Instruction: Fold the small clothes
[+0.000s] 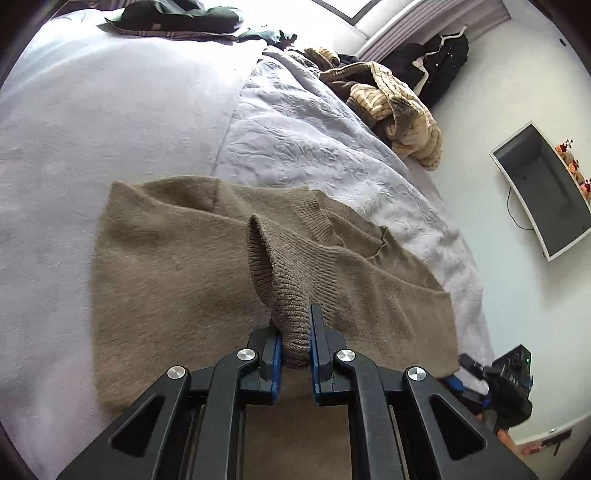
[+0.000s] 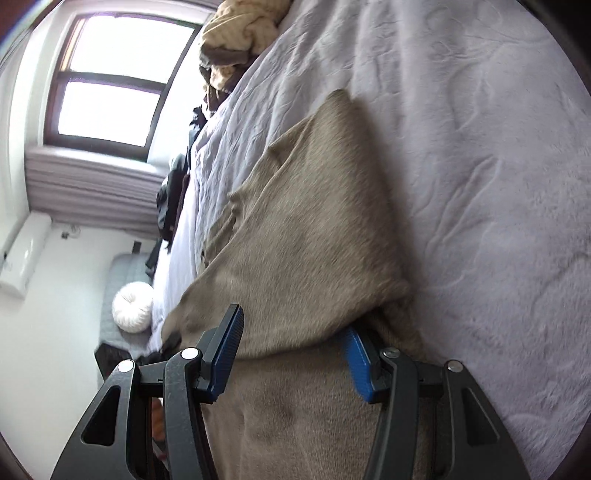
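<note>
A taupe knit sweater (image 1: 173, 258) lies spread on a lilac bed cover (image 1: 92, 122). My left gripper (image 1: 295, 332) is shut on the sweater's ribbed cuff (image 1: 284, 291) and holds that sleeve end raised over the body of the sweater. In the right wrist view the same sweater (image 2: 306, 229) lies on the bed cover (image 2: 480, 184). My right gripper (image 2: 291, 347) is open, its jaws wide apart around a fold of the sweater, one blue pad above the cloth and one partly under its edge.
A pile of beige striped and brown clothes (image 1: 399, 110) sits at the bed's far right edge, also in the right wrist view (image 2: 236, 33). Dark clothes (image 1: 177, 16) lie at the bed's far end. A screen (image 1: 543, 192) hangs on the wall. A window (image 2: 107, 77) is beyond the bed.
</note>
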Demonstrator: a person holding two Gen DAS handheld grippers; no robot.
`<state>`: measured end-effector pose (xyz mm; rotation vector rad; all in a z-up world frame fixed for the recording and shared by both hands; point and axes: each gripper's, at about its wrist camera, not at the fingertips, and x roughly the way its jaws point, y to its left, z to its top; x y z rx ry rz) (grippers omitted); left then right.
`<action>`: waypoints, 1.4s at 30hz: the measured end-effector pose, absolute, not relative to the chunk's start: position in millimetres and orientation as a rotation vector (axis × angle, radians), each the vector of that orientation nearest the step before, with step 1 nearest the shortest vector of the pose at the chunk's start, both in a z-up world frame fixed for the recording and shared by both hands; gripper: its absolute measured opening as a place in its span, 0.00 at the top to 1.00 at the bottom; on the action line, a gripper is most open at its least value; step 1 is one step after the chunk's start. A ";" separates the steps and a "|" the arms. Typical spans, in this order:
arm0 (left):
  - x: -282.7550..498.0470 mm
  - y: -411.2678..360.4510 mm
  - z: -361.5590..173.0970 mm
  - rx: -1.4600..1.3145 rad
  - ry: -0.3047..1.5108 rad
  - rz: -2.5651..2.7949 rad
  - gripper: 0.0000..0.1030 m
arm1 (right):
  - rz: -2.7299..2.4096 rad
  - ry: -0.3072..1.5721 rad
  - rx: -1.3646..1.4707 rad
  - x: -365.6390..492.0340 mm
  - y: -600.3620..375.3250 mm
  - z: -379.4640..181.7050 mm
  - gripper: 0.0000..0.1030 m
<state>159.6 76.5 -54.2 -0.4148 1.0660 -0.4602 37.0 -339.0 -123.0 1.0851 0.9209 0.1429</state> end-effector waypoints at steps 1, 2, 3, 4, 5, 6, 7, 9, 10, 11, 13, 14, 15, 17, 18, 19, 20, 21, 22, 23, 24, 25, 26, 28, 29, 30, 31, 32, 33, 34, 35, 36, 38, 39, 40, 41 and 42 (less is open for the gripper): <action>158.2 77.9 -56.6 -0.400 1.073 -0.453 0.87 | 0.141 0.920 1.092 38.3 -340.6 -124.3 0.44; 157.2 78.7 -60.8 -0.386 1.084 -0.442 0.87 | 0.139 0.921 1.094 39.9 -340.9 -124.9 0.44; 156.3 79.5 -66.1 -0.379 1.096 -0.431 0.87 | 0.138 0.925 1.094 41.7 -340.7 -125.0 0.44; 155.3 80.6 -73.0 -0.379 1.114 -0.420 0.87 | 0.146 0.945 1.083 42.7 -339.9 -123.6 0.44; 154.6 80.9 -79.1 -0.380 1.128 -0.409 0.87 | 0.169 0.973 1.057 43.9 -338.3 -121.5 0.44; 153.3 81.0 -83.3 -0.379 1.131 -0.403 0.87 | 0.199 1.015 1.001 44.9 -335.4 -115.8 0.44; 152.5 79.6 -85.3 -0.376 1.128 -0.401 0.87 | 0.207 1.030 0.956 43.4 -334.4 -109.8 0.44; 151.8 77.7 -85.2 -0.363 1.120 -0.399 0.87 | 0.219 1.022 0.846 35.1 -335.9 -92.5 0.44; 151.5 77.4 -85.4 -0.357 1.118 -0.398 0.87 | 0.219 1.003 0.807 30.5 -339.2 -84.3 0.44; 151.9 76.6 -85.4 -0.352 1.119 -0.397 0.87 | 0.210 0.971 0.783 26.3 -345.3 -75.9 0.44; 152.4 75.7 -85.5 -0.345 1.118 -0.394 0.87 | 0.160 0.934 0.784 26.5 -359.9 -71.3 0.44; 152.2 75.7 -85.3 -0.343 1.118 -0.392 0.87 | 0.119 0.938 0.796 32.3 -368.0 -74.7 0.44; 152.3 75.8 -85.1 -0.342 1.117 -0.390 0.87 | 0.093 0.950 0.810 41.0 -373.7 -81.1 0.44; 151.4 75.6 -84.7 -0.342 1.116 -0.385 0.87 | 0.057 0.996 0.819 60.7 -378.3 -96.3 0.44; 150.8 75.6 -84.4 -0.344 1.115 -0.381 0.87 | 0.055 1.017 0.822 69.2 -379.1 -103.3 0.44; 150.6 74.6 -83.9 -0.345 1.115 -0.378 0.87 | 0.070 1.035 0.819 79.6 -376.5 -108.4 0.56; 149.9 74.3 -83.5 -0.346 1.115 -0.374 0.87 | 0.096 1.058 0.790 88.4 -370.4 -110.2 0.90; 149.2 73.7 -82.8 -0.347 1.116 -0.370 0.87 | 0.095 1.075 0.744 93.6 -363.7 -107.7 0.90; 148.6 73.0 -82.0 -0.346 1.116 -0.368 0.87 | 0.079 1.074 0.692 95.6 -358.9 -102.2 0.89; 147.3 71.7 -80.1 -0.344 1.114 -0.370 0.87 | 0.078 1.058 0.625 95.8 -354.9 -90.8 0.90; 145.9 70.6 -78.4 -0.344 1.110 -0.374 0.87 | 0.079 1.035 0.584 94.6 -353.7 -81.2 0.90; 144.3 68.8 -76.4 -0.345 1.106 -0.386 0.87 | 0.080 1.022 0.560 93.5 -355.0 -75.4 0.90; 143.3 67.0 -75.5 -0.342 1.102 -0.392 0.87 | 0.078 1.022 0.545 94.3 -356.4 -72.9 0.90; 142.1 64.0 -76.0 -0.322 1.096 -0.387 0.87 | 0.024 1.049 0.496 97.8 -361.4 -78.3 0.91; 142.5 63.3 -79.2 -0.315 1.103 -0.380 0.87 | -0.015 1.071 0.449 99.7 -364.9 -85.7 0.91; 142.9 64.2 -82.7 -0.319 1.114 -0.376 0.87 | -0.023 1.082 0.441 99.2 -370.3 -92.4 0.91; 142.4 67.3 -86.4 -0.335 1.122 -0.378 0.87 | -0.012 1.088 0.468 97.5 -375.2 -99.2 0.91; 141.5 70.0 -86.9 -0.342 1.121 -0.381 0.87 | -0.006 1.080 0.494 95.0 -378.5 -101.4 0.91; 139.8 73.4 -85.8 -0.343 1.117 -0.386 0.86 | -0.004 1.073 0.505 92.6 -379.6 -100.8 0.91; 138.4 75.1 -84.3 -0.332 1.113 -0.383 0.85 | -0.007 1.071 0.499 90.6 -379.1 -99.0 0.91; 136.9 76.8 -82.5 -0.318 1.109 -0.378 0.85 | -0.009 1.074 0.490 89.7 -379.1 -98.5 0.91; 135.6 78.1 -80.8 -0.304 1.106 -0.372 0.85 | -0.014 1.077 0.483 88.1 -379.2 -96.2 0.91; 132.1 83.0 -76.4 -0.272 1.094 -0.339 0.85 | -0.019 1.073 0.502 81.5 -381.4 -92.0 0.86; 130.4 85.5 -73.8 -0.256 1.085 -0.324 0.85 | -0.025 1.072 0.520 76.0 -382.9 -87.6 0.85; 128.4 88.6 -70.4 -0.233 1.076 -0.303 0.85 | -0.023 1.069 0.531 68.7 -384.2 -85.5 0.82; 126.6 92.7 -66.7 -0.214 1.065 -0.285 0.85 | -0.015 1.063 0.548 64.1 -382.4 -81.6 0.76; 125.3 97.2 -63.1 -0.203 1.056 -0.271 0.85 | 0.009 1.054 0.576 55.8 -380.8 -76.3 0.70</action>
